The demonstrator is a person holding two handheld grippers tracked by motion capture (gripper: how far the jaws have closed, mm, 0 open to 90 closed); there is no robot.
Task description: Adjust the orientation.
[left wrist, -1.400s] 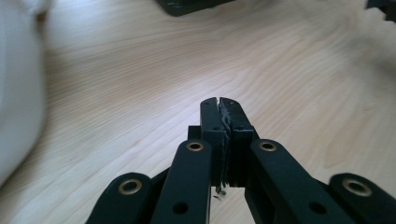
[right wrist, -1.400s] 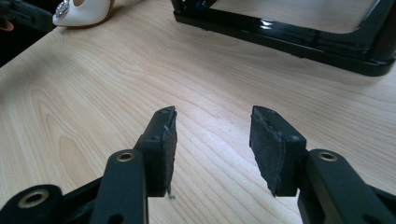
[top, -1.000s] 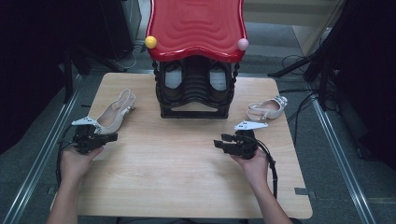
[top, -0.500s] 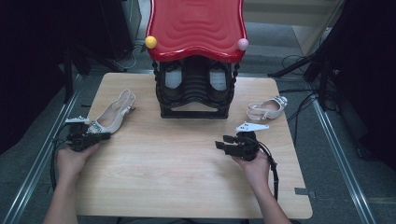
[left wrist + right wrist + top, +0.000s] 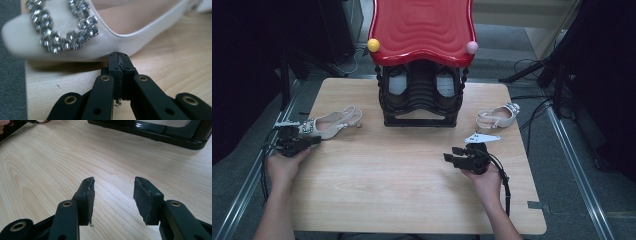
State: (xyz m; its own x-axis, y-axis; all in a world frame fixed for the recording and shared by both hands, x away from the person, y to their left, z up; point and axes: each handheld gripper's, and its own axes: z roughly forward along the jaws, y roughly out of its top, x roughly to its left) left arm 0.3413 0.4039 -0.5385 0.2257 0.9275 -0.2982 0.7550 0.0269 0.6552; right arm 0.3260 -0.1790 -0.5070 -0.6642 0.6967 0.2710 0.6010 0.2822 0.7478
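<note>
The left hand-held gripper point(image 5: 312, 142) sits near the tabletop's point(image 5: 412, 200) left edge, jaws pressed together on nothing, tips just at the toe of the jewelled white shoe point(image 5: 75, 37) lying there. The right hand-held gripper point(image 5: 113, 195) hovers toward the right edge, jaws apart over bare wood. A second shoe point(image 5: 497, 117) lies near the right edge, beside the black rack point(image 5: 419, 120).

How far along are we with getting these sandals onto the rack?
Nothing looks stowed from the table yet: both pale sandals lie on the table. In hand: the left gripper, jaws shut, tips at the toe of the left sandal, not gripping it. The right gripper hovers open over bare wood. Left: grasp each, including the right sandal, and likely move them to the rack.
</note>
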